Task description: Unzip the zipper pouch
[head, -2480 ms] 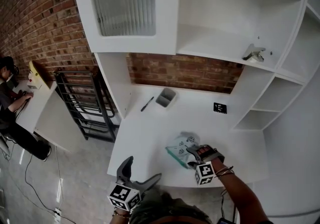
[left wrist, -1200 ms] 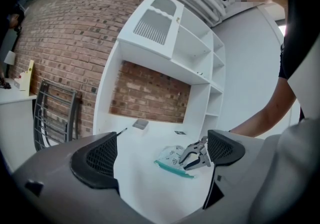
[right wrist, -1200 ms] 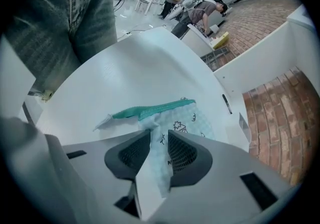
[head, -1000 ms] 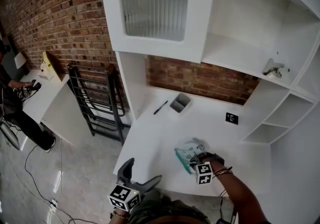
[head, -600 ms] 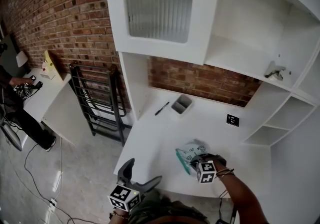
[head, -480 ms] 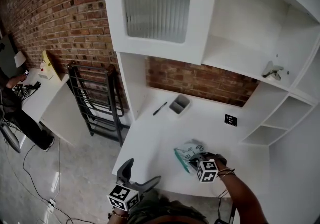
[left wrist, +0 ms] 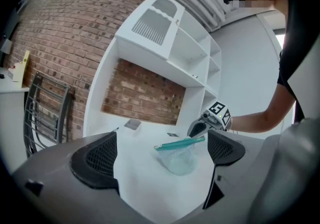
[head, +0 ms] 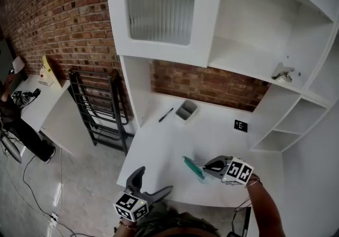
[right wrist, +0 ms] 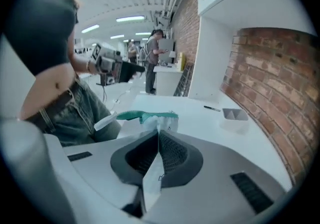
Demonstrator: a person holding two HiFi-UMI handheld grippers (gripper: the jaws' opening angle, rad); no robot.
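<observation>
Pre-unzip: right tongs (head: 207,167) pinched tight on clear plastic pouch with teal zipper (head: 193,167), hanging just above white surface (head: 175,140). Left tongs (head: 152,182) wide open, empty. Next, probably: left grabs zipper pull.

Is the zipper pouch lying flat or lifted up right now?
Lifted up: the right gripper is shut on the pouch, which hangs below its teal zipper edge.

Clear soft plastic pouch (left wrist: 180,160), smooth white desk (head: 175,146)

Open-plan office: brick wall (head: 53,18), white desks (head: 164,148), strip lights (right wrist: 130,19).
</observation>
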